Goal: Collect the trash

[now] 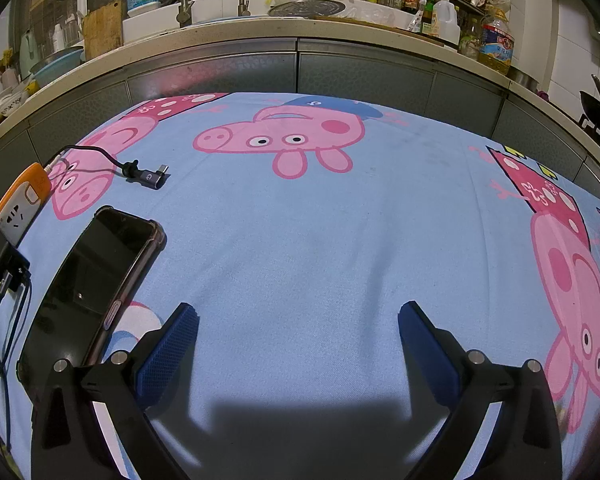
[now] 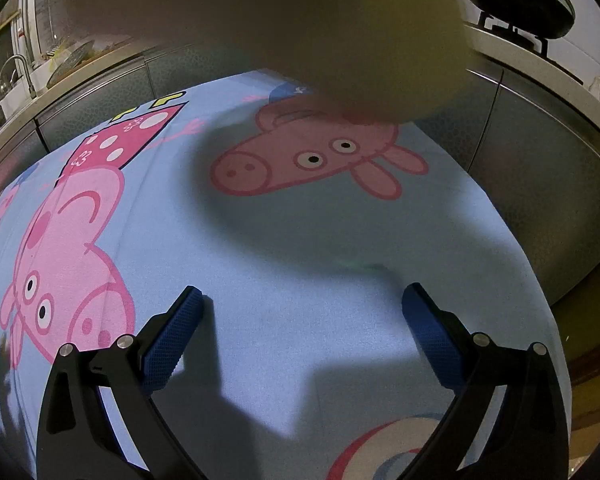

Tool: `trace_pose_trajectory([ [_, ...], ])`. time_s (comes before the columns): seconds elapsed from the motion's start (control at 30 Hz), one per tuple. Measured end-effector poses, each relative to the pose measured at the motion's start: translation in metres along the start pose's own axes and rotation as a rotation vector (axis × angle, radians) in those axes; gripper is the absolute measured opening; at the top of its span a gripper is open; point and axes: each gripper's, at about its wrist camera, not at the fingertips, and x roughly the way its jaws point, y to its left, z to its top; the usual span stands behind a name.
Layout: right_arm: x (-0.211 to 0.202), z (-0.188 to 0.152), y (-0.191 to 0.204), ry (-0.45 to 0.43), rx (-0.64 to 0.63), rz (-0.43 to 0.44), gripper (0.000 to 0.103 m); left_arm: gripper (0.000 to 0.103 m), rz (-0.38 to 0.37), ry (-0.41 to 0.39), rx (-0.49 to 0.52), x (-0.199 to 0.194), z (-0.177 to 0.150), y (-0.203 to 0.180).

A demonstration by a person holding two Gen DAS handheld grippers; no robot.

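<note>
Left view, from the left edge across:

1. Orange-and-white power strip (image 1: 14, 208), at the cloth's left border, a black charger (image 1: 6, 266) plugged into it.
2. Black phone (image 1: 94, 280), screen dark, flat on the cloth, just left of my left fingers.
3. Grey cable plug (image 1: 150, 174), loose on the cloth beyond the phone, apart from it.
4. My left gripper (image 1: 298, 312): both blue pads spread wide, nothing between them, only bare cloth beneath.
5. Blue cartoon-pig tablecloth (image 1: 300, 216), covering the whole table.
6. Kitchen counter (image 1: 300, 34) behind, with sink taps and a row of bottles at the right end.

Right view, from the left edge across:

7. The same tablecloth (image 2: 284, 240), partly in shadow.
8. My right gripper (image 2: 302, 296): blue pads spread wide, holding nothing.
9. A large blurred brownish mass (image 2: 260, 28), very close to the lens, filling the top of the view; I cannot tell what it is.
10. Dark pan (image 2: 516, 4) on the stove, upper right.

Trash: none that I can make out on the cloth in either view; whether item 9 is trash, I cannot tell.
</note>
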Motion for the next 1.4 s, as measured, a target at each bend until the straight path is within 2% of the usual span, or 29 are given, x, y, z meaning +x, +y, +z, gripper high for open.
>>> trace_pose_trajectory([
  [1.4,0.0036,0.0028,-0.0033,0.000,0.001,0.000,0.098,0.101,0.003,-0.002,-0.001,0.0005,-0.0001,-0.0003],
])
